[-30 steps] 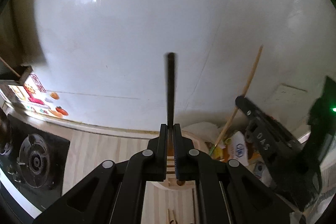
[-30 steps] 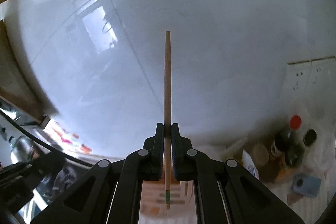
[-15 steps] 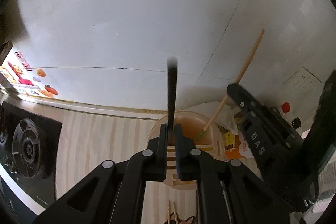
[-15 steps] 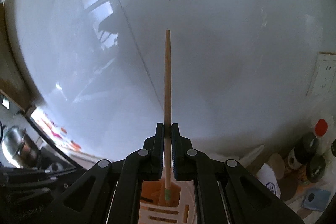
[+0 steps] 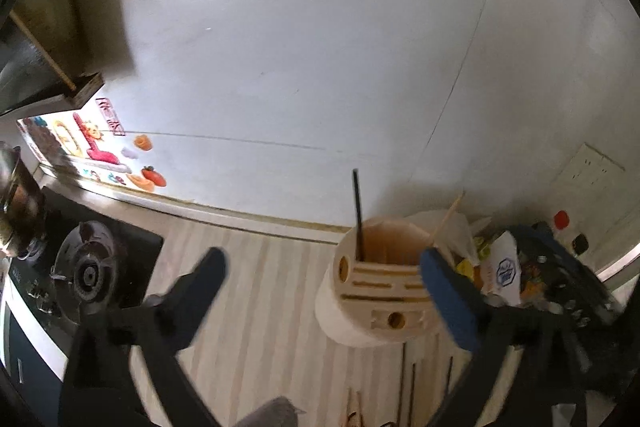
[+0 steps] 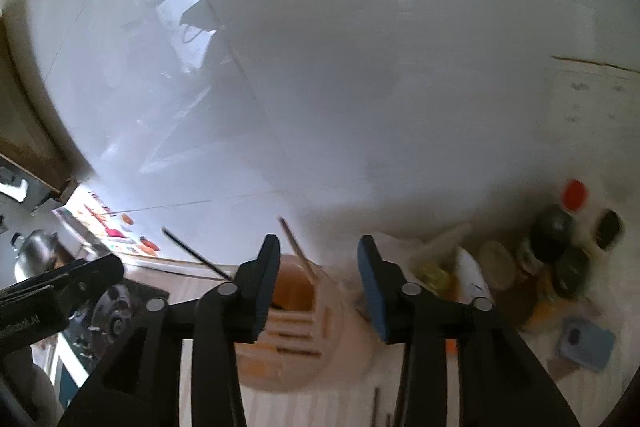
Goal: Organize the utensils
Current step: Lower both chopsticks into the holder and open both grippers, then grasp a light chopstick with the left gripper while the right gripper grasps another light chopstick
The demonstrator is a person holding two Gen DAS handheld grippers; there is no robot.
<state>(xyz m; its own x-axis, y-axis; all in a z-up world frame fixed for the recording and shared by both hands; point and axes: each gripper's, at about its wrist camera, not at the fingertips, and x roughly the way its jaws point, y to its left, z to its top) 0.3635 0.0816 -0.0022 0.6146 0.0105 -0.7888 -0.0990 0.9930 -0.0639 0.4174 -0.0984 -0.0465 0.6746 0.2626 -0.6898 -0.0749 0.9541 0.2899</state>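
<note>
Standing wide apart, the jaws of the left gripper (image 5: 322, 275) hold nothing, and the right gripper (image 6: 318, 285) is likewise spread and empty. Between and just beyond both sets of fingers sits the round wooden utensil holder (image 5: 384, 291) on the striped table (image 5: 256, 291). 2 chopsticks stand in its open cup: a black chopstick (image 5: 357, 211) close to upright at the left side, and a light wooden chopstick (image 5: 447, 217) leaning right against the rim. In the right wrist view the same 2 sticks tilt leftward out of the holder.

More loose sticks lie flat on the table in front of the holder, below both grippers, their long axes running roughly toward the holder (image 5: 412, 383). They sit nearer the left gripper's right finger, so I judge either hand must drop down and back to reach them. A gas stove (image 5: 88, 267) lies well off left; bottles (image 6: 560, 239) crowd the right.
</note>
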